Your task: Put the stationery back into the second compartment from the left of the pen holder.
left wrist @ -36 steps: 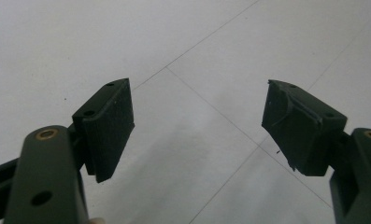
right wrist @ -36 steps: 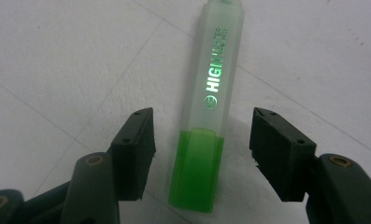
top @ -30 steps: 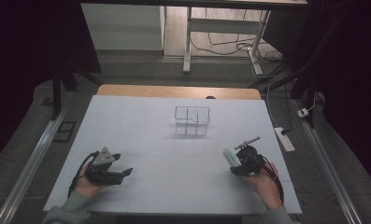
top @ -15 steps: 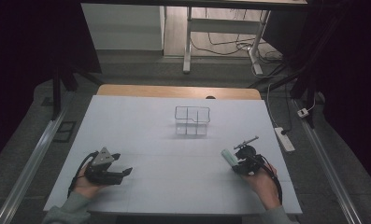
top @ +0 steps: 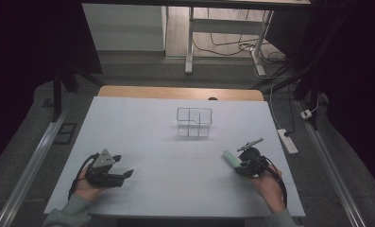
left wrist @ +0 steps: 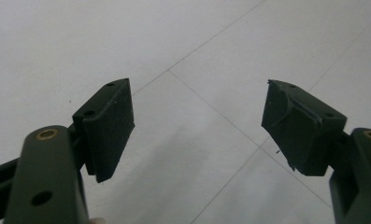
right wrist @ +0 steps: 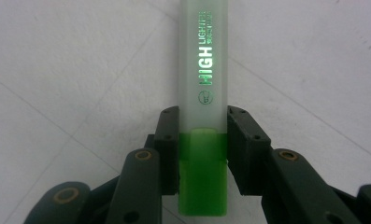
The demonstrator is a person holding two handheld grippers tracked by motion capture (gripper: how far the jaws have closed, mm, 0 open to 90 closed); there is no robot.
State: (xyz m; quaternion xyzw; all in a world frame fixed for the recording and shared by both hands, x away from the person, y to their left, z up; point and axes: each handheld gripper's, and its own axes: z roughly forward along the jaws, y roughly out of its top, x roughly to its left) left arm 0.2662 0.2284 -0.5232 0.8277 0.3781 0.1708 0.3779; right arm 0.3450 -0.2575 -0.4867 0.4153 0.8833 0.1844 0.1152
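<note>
Gripping a green highlighter (right wrist: 203, 116), frosted barrel lettered "HIGH LIGHTER", green cap end: right gripper (top: 244, 163), jaws clamped on both sides, near right of white table (top: 175, 142). Spread wide, empty: left gripper (left wrist: 197, 130), near left. Farther: clear divided organizer (top: 194, 122), centre.

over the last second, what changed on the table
Little: the right tool, shut on the green highlighter, edged slightly toward the table's right edge. Nothing was taken or released. The left tool stayed open near the front left, and the clear divided box did not move.
</note>
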